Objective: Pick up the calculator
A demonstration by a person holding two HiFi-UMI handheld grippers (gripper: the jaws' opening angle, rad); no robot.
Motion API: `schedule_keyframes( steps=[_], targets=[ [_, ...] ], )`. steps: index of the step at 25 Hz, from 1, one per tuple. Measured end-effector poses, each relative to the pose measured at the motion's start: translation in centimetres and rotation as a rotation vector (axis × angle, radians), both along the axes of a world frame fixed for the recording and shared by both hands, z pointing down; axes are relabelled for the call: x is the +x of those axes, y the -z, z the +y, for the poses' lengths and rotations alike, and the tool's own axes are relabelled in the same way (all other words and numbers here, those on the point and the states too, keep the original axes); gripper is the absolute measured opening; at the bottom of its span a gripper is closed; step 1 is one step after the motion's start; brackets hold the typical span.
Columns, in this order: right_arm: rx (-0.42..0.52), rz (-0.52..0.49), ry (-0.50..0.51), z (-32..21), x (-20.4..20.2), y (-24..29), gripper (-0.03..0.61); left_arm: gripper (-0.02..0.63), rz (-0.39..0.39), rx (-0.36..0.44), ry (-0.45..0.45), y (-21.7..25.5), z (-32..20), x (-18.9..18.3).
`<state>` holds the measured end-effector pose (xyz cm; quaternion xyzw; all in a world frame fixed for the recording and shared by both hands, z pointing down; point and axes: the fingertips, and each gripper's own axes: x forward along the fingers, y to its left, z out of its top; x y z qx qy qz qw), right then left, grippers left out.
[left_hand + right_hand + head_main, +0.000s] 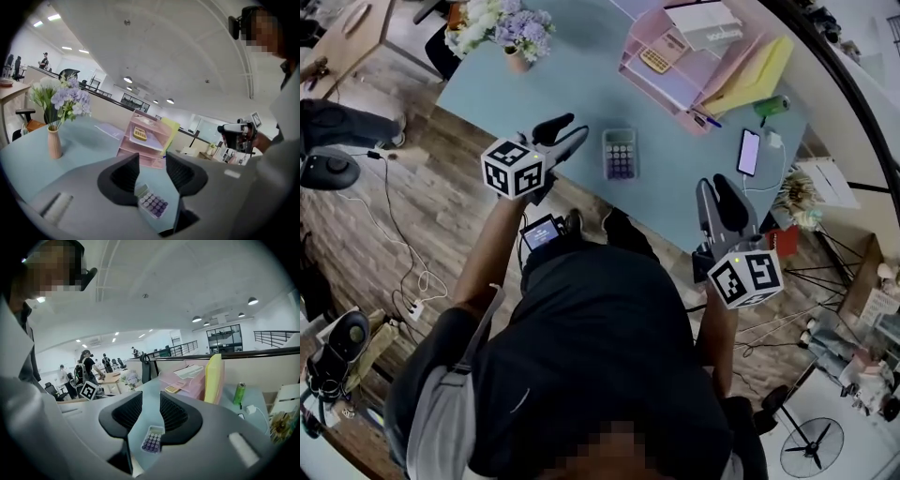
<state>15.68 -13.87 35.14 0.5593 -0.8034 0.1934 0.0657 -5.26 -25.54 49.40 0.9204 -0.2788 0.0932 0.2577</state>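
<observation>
On the table [534,103]: the calculator [620,153] lies flat between our grippers.
Left gripper [565,133]: fingers narrowly apart, empty.
Right gripper [715,190]: fingers narrowly apart, empty.
Handling: we judge it light, rigid, slick; pinch across its long edges.

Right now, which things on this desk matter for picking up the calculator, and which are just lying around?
For the job: purple-keyed calculator, left tool, right tool, both open and empty.

Just lying about: flower vase, pink paper tray with a yellow calculator, yellow folder, phone, green can.
</observation>
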Motion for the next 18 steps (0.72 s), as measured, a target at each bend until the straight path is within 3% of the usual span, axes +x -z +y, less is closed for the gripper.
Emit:
schedule_keyframes(
  steps=[6, 18],
  targets=[
    [-0.044, 0.013, 0.012, -1.4, 0.9, -1.0, 0.098, 0.221, -0.01, -0.103, 0.013, -4.7, -1.7, 1.3],
    [-0.106, -0.006, 0.021, -3.1, 2.6, -3.5, 0.098, 0.221, -0.115, -0.257, -0.046, -13.9, -2.5, 4.6]
  ],
)
